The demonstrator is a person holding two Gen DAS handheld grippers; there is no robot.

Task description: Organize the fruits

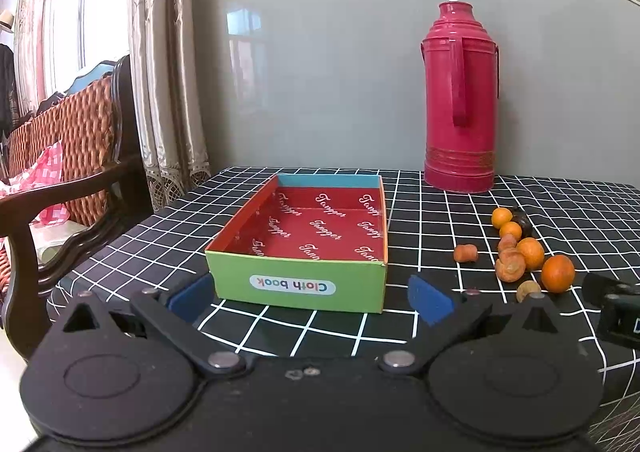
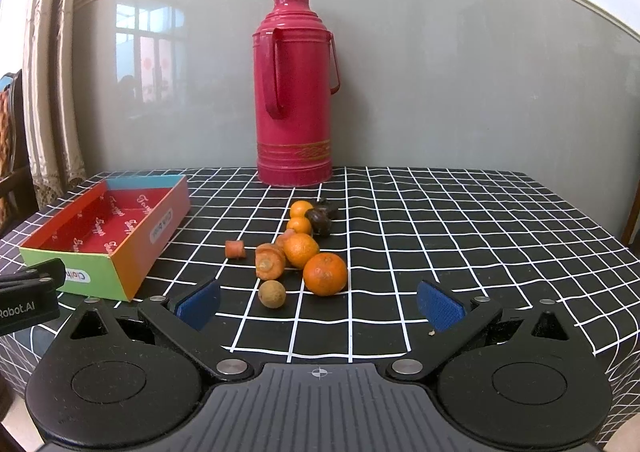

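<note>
The left claw [image 1: 312, 302] is spread wide with nothing between its blue pads [image 1: 430, 302], hovering low over the bench [image 1: 560, 212] just short of the box [image 1: 298, 252]. The right claw [image 2: 320, 306] is spread just as wide and holds nothing; it faces the fruit pile.

The box is a shallow open tray: green near wall marked "Cloth book", orange side, blue far wall, red printed lining, nothing inside. It sits on the left part of the bench, apart from the fruit.

Nearest the right claw lie a small tan round fruit [image 2: 272, 294] and a big orange [image 2: 325, 274], close together. Behind them a second orange [image 2: 301, 251] touches a wrinkled orange-brown chunk [image 2: 270, 261]. A short orange stub [image 2: 235, 249] lies alone to the left, toward the box. Farther back are two small oranges [image 2: 301, 209] in a row, with a dark brown piece [image 2: 319, 220] beside them.

A red thermos [image 2: 295, 92] stands upright at the back against the grey wall.
</note>
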